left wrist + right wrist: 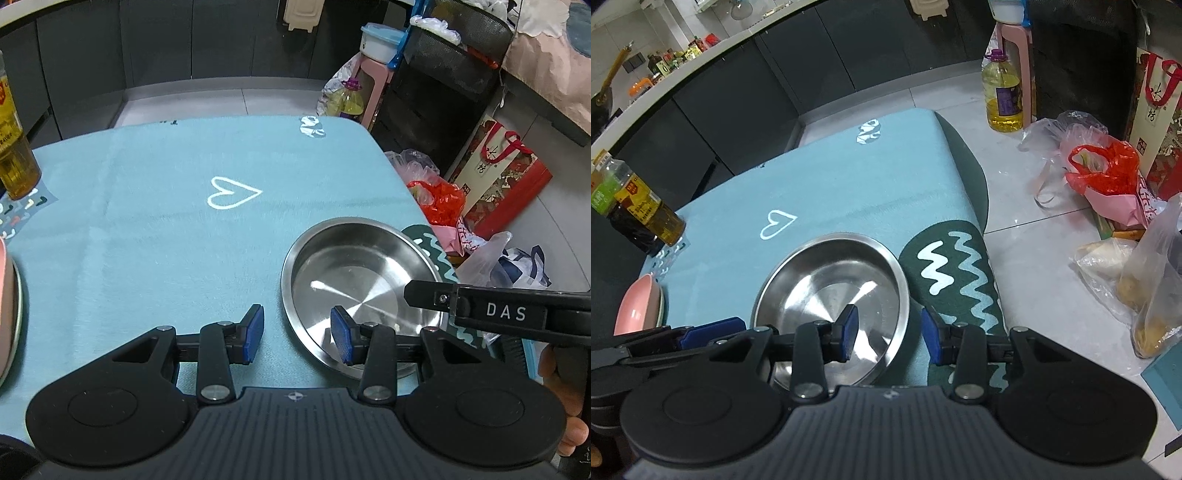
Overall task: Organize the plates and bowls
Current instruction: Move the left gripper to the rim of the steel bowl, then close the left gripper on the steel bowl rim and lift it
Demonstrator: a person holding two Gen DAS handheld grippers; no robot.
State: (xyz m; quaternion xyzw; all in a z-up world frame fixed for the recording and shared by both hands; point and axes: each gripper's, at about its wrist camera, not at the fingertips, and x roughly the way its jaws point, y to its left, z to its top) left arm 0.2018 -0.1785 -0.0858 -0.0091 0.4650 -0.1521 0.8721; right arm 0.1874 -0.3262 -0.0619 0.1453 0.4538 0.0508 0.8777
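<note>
Right wrist view, pink bowl [637, 308] beside steel plate [831, 284]

Oil bottle [1001, 92] on floor; red bag [1104, 166] nearby

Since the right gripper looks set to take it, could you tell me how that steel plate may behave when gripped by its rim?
The steel plate looks rigid, so it should not flex. Its polished, sloping rim may slip between the right gripper pads. It rests on a soft blue cloth, so pushing would probably drag rather than glide.
</note>
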